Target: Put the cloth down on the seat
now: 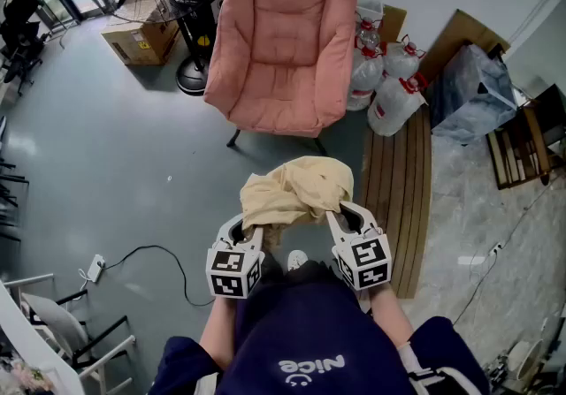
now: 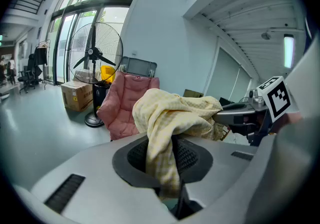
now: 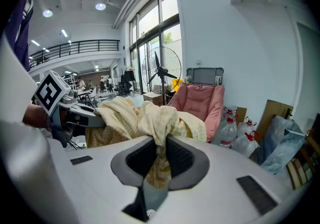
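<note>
The yellow checked cloth [image 1: 296,190] hangs bunched in the air between the two claws, in front of the pink armchair [image 1: 285,4] and above the grey floor [image 1: 106,172] — none of it lies on the seat [image 1: 281,97]. The left claw [image 2: 167,165] is nearly closed, its pads pinching a fold of the cloth that trails down between them. The right claw [image 3: 159,163] grips another fold the same way, with the jaws only as far apart as the fabric. Each claw's cube carries black-and-white square markers. The person's dark blue top [image 1: 309,331] bears the word "nice" with a small smile mark, seen upside down. Left of the armchair a cardboard box [image 1: 141,38] has a yellow label too small to read, and a standing fan [image 2: 95,52] is beside it. Large water bottles [image 1: 393,102] with red caps crowd the armchair's right side.
</note>
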A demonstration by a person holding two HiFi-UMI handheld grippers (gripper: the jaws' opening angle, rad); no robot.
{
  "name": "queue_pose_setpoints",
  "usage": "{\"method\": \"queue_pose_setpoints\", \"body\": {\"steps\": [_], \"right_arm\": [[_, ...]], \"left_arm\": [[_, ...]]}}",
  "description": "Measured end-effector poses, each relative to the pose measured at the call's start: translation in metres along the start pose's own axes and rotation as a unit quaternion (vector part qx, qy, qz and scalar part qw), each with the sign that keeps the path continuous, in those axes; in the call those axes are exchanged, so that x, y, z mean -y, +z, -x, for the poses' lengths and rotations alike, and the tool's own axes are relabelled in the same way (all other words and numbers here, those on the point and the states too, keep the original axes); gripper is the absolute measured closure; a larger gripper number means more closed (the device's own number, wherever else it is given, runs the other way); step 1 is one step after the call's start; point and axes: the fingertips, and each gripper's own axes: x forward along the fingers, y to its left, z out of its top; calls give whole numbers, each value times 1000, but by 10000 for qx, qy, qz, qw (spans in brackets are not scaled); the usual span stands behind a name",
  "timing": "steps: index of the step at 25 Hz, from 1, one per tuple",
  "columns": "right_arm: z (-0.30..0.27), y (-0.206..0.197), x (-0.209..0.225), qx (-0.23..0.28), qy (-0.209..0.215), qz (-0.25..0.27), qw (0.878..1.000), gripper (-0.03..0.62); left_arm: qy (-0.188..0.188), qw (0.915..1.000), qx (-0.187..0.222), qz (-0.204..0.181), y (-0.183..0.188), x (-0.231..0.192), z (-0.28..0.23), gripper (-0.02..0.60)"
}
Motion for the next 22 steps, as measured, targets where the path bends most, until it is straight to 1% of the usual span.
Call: {"method": "queue_pose_setpoints", "body": {"steps": [6,10,14,18,22], "right_arm": [[23,-12,11,-59,49,-89,9999,516],[27,-16,15,-85,37,-210,9997,517],[27,-17,17,-8,4,-353,9994,516],[22,-14,18,9,-202,-407,9990,516],[8,-4,10,60,-418,-437,9981,516]], "left_arm": [[23,10000,-79,37,-6,27,1,506],[-12,9999,-148,-39,-7,35,-1,506],[-41,9998,-97,-146,-1,31,-5,506],[-201,9995,-127,-209,2,27,-10,506],[-393,9989,-105,-220,9,8,-14,506]]}}
